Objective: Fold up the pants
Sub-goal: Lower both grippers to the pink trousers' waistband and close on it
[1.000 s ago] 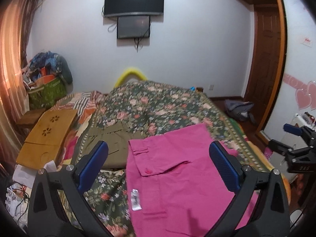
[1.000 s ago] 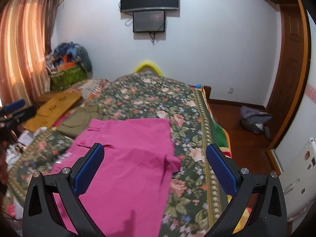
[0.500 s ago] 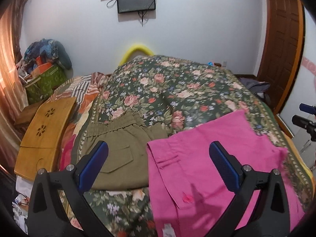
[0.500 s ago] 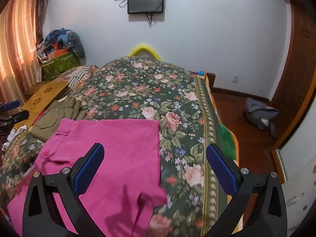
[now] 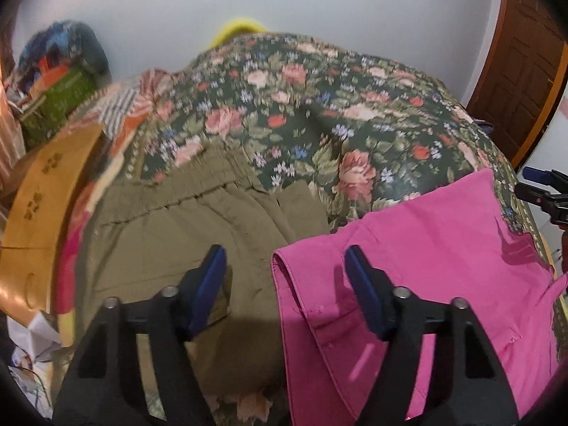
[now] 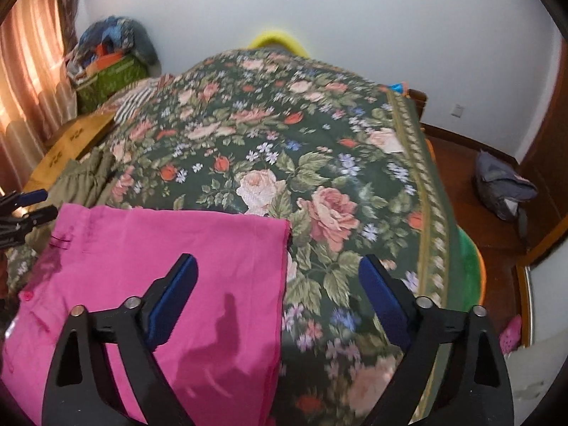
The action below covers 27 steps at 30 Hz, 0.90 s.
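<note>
Pink pants (image 5: 426, 269) lie flat on the floral bedspread (image 5: 319, 113), folded lengthwise, waistband to the left. My left gripper (image 5: 285, 259) is open and empty, its jaws straddling the waistband's left edge just above the cloth. My right gripper (image 6: 277, 273) is open and empty, low over the pink pants (image 6: 170, 248) with the cloth's right edge between its fingers. Each gripper shows at the other view's side edge.
Olive green pants (image 5: 184, 227) lie left of the pink ones, partly under my left finger. A wooden lap table (image 5: 42, 198) sits at the bed's left edge. A green box of clutter (image 6: 110, 74) is behind, and a grey bag (image 6: 504, 188) on the floor to the right.
Both grippers have dropped and moved forward toward the pink pants, which now fill more of each view. The left jaws have narrowed; the right's slightly. Nothing has been gripped.
</note>
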Motion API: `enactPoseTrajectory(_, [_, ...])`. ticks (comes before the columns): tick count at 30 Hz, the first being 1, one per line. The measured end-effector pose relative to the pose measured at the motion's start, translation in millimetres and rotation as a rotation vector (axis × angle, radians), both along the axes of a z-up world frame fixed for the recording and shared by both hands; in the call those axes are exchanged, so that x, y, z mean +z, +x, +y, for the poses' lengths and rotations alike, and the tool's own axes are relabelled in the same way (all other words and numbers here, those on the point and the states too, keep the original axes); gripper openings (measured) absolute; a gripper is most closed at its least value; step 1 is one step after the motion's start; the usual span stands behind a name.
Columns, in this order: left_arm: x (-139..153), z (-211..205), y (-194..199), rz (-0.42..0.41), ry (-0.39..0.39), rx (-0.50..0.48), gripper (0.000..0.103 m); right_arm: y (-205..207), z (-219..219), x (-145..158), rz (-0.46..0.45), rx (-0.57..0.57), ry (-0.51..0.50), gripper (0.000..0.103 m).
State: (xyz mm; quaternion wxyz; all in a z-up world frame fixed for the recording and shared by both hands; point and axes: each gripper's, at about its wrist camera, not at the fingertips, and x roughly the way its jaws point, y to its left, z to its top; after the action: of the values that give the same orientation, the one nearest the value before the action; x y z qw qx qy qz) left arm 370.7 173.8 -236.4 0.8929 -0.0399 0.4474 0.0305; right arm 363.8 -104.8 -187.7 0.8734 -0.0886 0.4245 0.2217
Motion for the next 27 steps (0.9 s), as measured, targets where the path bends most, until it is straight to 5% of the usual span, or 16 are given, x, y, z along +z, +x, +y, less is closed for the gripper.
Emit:
enactPoseTrajectory(10, [-22.6,4.2,16.4,0.049,-0.089,-0.034,0.037,41.5,12.3,-30.4,0.089,0.028,0.022,0.065])
enactPoseTrajectory(12, [-24.1,4.0,17.0,0.051,-0.099,-0.039,0.032,44.3,13.4,-35.7,0.114,0.036,0.035,0.052])
enactPoseTrajectory(14, [-24.5,3.7,16.8,0.048,-0.094,-0.039,0.028,45.0,14.3,-37.1,0.112,0.033,0.041,0.05])
enactPoseTrajectory(18, [-21.2,6.5,14.1,0.032,-0.116,-0.043,0.014,44.5,15.8,-33.3,0.11,0.05,0.062,0.017])
enactPoseTrajectory(20, [-16.6,7.7,11.4,0.019,-0.128,-0.046,0.013,43.6,16.9,-31.8,0.12,0.062,0.075,0.01])
enactPoseTrajectory(27, [12.7,3.8,-1.3,-0.045,-0.12,-0.044,0.01,32.2,17.8,-16.0,0.059,0.053,0.091,0.006])
